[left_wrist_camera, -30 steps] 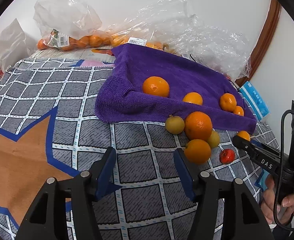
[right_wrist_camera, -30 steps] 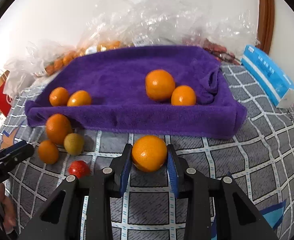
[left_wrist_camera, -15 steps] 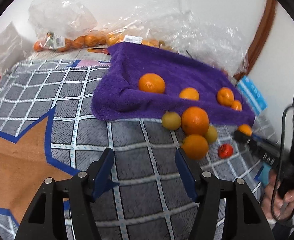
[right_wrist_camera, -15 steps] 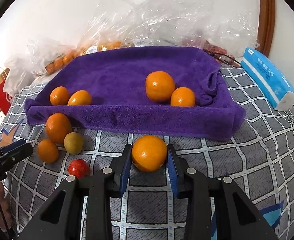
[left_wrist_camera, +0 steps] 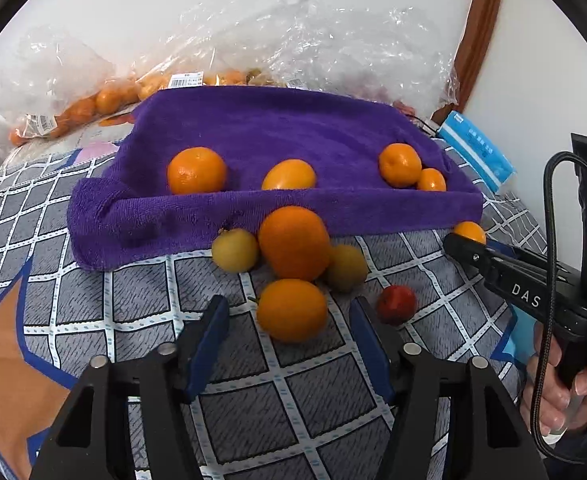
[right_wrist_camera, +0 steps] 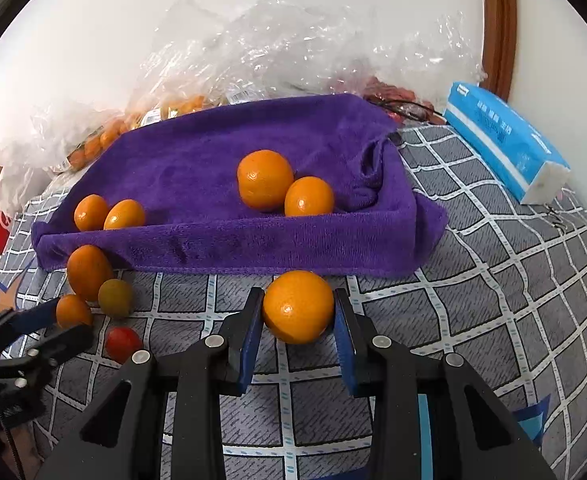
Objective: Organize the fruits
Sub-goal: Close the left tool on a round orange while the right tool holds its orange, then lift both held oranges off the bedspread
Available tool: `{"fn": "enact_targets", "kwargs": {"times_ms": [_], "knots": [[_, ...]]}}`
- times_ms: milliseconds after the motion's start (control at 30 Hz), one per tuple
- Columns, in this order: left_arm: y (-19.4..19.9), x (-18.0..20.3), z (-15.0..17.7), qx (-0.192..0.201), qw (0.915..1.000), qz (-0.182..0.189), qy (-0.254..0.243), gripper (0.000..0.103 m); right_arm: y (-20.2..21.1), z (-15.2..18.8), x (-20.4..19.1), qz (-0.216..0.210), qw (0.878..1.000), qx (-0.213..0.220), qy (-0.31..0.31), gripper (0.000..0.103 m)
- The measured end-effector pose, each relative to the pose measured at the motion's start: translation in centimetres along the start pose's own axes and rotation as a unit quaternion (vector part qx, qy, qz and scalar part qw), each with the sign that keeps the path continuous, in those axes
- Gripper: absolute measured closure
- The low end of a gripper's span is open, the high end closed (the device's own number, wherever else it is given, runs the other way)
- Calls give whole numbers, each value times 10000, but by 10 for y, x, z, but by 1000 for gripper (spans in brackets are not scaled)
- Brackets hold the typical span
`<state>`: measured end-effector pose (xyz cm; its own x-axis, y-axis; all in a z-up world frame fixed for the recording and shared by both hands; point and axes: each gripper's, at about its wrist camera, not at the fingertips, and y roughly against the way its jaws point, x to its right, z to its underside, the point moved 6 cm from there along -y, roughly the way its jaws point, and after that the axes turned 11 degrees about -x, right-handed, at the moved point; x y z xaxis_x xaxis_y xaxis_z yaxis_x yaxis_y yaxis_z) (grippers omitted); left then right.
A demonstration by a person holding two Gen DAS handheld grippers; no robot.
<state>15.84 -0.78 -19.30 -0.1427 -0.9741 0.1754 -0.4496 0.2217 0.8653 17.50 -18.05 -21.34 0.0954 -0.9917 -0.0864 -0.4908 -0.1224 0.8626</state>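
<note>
A purple towel (left_wrist_camera: 277,128) (right_wrist_camera: 229,148) holds several oranges. In front of it on the chequered cover lie a big orange (left_wrist_camera: 293,242), two yellow-green fruits (left_wrist_camera: 235,250) (left_wrist_camera: 345,268) and a small red fruit (left_wrist_camera: 396,304) (right_wrist_camera: 122,343). My left gripper (left_wrist_camera: 288,312) (right_wrist_camera: 41,326) straddles a smaller orange (left_wrist_camera: 291,310) (right_wrist_camera: 71,310). Its jaws are closing, with gaps still showing on both sides of the fruit. My right gripper (right_wrist_camera: 297,312) (left_wrist_camera: 459,242) is shut on another orange (right_wrist_camera: 298,306) (left_wrist_camera: 469,232), just before the towel's front edge.
Clear plastic bags (left_wrist_camera: 105,100) (right_wrist_camera: 253,52) with more oranges pile against the white wall behind the towel. A blue tissue pack (right_wrist_camera: 505,148) (left_wrist_camera: 475,152) lies at the right. A wooden frame (left_wrist_camera: 481,20) rises in the far right corner. A hand (left_wrist_camera: 565,392) holds the right gripper's handle.
My left gripper has moved right and forward to the loose fruit, so the smaller orange now sits between its narrowing jaws. My right gripper keeps its orange and has shifted slightly.
</note>
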Motion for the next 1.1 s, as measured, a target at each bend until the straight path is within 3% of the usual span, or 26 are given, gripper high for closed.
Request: {"fn": "enact_targets", "kwargs": {"times_ms": [100,233,567,1100], "knots": [[1,-3,0,11,9996,234,129,70,-1,-1,2,-27,10000,-4,-49,69],[4,-5,2,85,9987,447,235,70,0,-2,2,-40,10000,32,-43,69],[20,-6,1,553,9974,364,299,70,9,-3,-3,-22,9995,304,13,69],[29,-6,0,881,9955,161,311,70,21,-4,-10,-222,9977,635,45,69]]}}
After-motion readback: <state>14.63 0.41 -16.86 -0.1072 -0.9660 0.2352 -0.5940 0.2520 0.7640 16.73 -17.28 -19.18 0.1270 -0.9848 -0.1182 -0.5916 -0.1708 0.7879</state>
